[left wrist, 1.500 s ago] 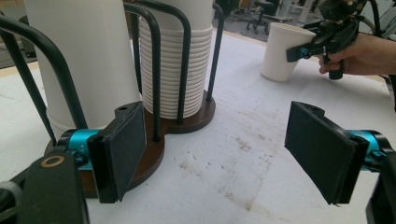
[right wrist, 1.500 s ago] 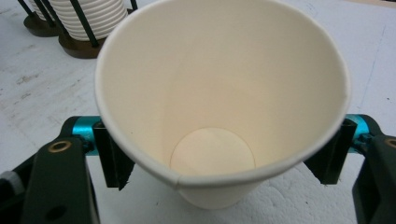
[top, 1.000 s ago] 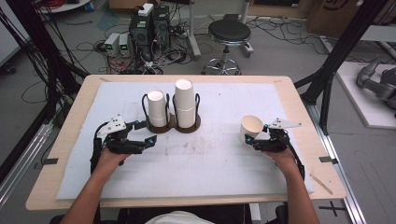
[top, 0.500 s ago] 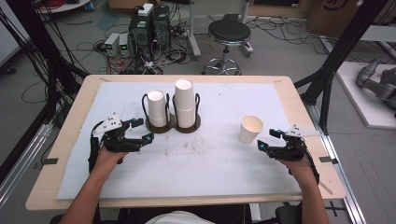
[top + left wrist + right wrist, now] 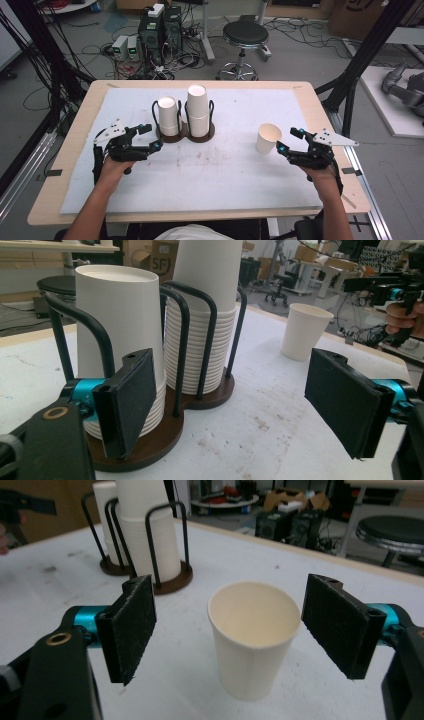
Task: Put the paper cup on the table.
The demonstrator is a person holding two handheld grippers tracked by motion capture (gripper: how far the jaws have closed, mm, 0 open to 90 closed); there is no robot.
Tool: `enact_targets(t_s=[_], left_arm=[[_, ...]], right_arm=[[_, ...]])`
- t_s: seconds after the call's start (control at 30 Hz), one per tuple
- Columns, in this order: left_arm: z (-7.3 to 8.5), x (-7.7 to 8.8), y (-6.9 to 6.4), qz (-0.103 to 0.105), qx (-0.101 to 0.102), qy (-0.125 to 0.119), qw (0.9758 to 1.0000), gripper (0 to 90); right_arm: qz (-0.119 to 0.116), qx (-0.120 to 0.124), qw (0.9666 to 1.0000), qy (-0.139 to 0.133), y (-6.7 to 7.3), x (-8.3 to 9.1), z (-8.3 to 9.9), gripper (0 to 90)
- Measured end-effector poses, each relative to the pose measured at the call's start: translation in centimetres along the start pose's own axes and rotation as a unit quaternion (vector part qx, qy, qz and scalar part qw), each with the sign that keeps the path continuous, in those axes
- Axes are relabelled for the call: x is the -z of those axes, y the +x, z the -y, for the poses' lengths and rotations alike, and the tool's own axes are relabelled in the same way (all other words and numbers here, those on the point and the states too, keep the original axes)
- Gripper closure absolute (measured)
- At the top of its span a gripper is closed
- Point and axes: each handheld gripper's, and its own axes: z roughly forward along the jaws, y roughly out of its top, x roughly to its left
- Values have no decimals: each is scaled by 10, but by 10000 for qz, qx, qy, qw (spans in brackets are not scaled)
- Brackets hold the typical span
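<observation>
Since a second ago the single paper cup [image 5: 268, 138] has gone from tilted in the right gripper [image 5: 291, 141] to standing upright by itself on the white mat [image 5: 230, 185], and that gripper has let go and drawn back toward the person; half a second ago the cup was already down and little has changed since. It now stands mouth up on the right half of the table, well apart from the holder. In the right gripper view the cup [image 5: 254, 635] sits just ahead of the pads [image 5: 131, 625], between their lines but touching neither, and the jaws stand wide and empty.

Farther left, the left gripper [image 5: 148, 137] hovers beside the dark double cup holder [image 5: 184, 135], jaws spread and gripping nothing. In the left gripper view one pad [image 5: 129, 397] hangs in front of the shorter cup stack [image 5: 119, 335], while the taller stack [image 5: 205, 325] rises behind its wire hoops; I cannot tell whether that pad touches the stack.

My reading is that one cup has been set out on the mat and the placing step is finished. What remains, if more cups are to follow, is for a gripper to close on a stack and lift the next one; neither stack is gripped yet
</observation>
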Motion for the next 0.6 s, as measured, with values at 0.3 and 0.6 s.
enact_targets(t_s=[0.3,0.6], left_arm=[[-1,3,-1,-50,-4,-45,10000,205],[-3,6,-3,-61,-57,-76,9999,205]], right_arm=[[-118,82,9998,-154,6,-2,-10,226],[-127,107,9998,-123,10,-4,-9,227]])
